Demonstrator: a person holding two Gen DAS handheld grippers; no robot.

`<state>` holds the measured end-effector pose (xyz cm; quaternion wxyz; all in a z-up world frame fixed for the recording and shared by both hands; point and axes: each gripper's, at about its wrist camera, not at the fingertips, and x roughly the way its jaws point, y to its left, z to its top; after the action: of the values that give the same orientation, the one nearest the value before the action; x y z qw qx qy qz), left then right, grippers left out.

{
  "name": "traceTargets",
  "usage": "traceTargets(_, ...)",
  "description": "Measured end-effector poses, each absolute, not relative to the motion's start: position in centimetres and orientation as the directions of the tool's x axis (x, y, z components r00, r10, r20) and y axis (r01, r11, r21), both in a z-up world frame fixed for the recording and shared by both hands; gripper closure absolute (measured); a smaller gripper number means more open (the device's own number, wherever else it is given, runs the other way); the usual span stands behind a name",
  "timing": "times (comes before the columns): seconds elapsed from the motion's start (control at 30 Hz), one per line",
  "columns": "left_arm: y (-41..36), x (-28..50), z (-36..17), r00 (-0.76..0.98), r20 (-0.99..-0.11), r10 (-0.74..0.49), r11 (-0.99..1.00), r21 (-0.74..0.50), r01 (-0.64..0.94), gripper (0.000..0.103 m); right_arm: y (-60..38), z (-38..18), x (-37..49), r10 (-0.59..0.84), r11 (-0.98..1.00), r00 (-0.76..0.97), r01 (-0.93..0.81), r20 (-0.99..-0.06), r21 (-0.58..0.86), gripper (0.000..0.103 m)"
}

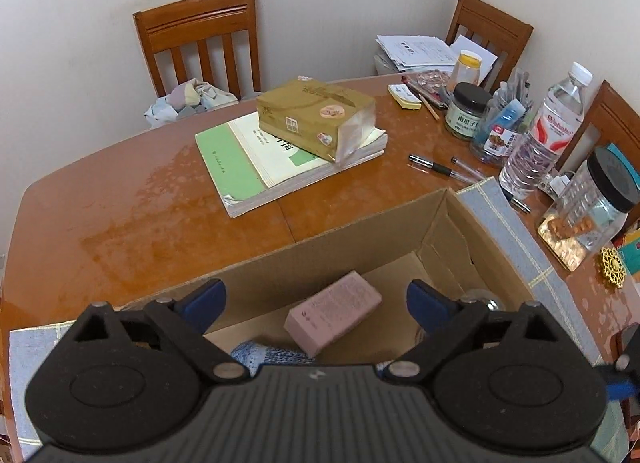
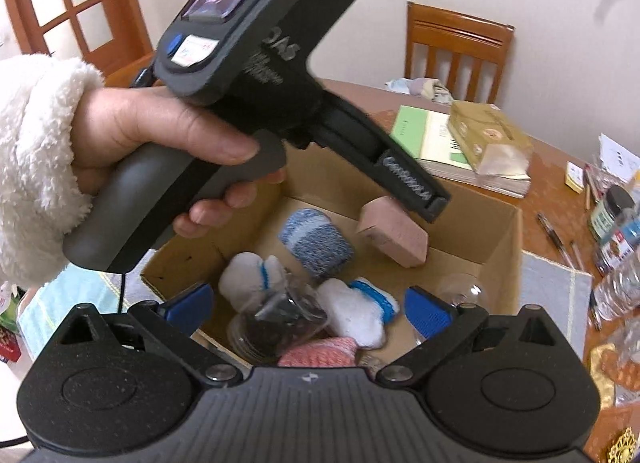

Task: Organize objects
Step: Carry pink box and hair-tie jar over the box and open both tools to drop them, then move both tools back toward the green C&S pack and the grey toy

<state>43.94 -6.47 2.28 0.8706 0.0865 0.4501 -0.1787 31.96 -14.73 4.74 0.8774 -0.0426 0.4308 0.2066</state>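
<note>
both tongs [image 1: 316, 305] [image 2: 308, 309] hang released over the cardboard box [image 1: 360, 235], pink carton [image 1: 334, 313] dropped in; next, likely a desk [image 1: 120, 203] pickup.

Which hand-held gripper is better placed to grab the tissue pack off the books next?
Probably the left hand-held gripper: open and empty, it looks straight at the tissue pack beyond the cardboard box. The right hand-held gripper, also open, hangs over the box's contents with the left one in between.

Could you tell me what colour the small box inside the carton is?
Pink box, clearest in the left wrist view.
</note>
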Motion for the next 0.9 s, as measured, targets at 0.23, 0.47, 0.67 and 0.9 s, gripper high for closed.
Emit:
traceTargets(0.23,-6.3,42.1,3.4,0.573,-0.789,-0.222,0.919,0.027,0.393,0.004,-16.0,4.3,31.4,0.312,0.923,0.551,-0.369,-0.774,0.109,0.0)
traceTargets(0.47,-5.7,39.0,4.2,0.609,-0.768,-0.199,0.927,0.055,0.372,0.003,-16.1,4.3,28.8,0.315,0.918,0.563,-0.385,-0.764,0.095,0.0)
traceTargets(0.67,-4.6,35.3,4.4,0.637,-0.753,-0.165,0.947,0.059,0.315,0.003,-16.5,3.1,25.4,0.302,0.919,0.594,-0.389,-0.746,0.062,0.0)
traceTargets(0.9,-3.3,31.8,4.8,0.661,-0.739,-0.13,0.963,0.066,0.263,0.003,-16.9,1.4,20.7,0.263,0.907,0.621,-0.421,-0.739,-0.031,0.0)
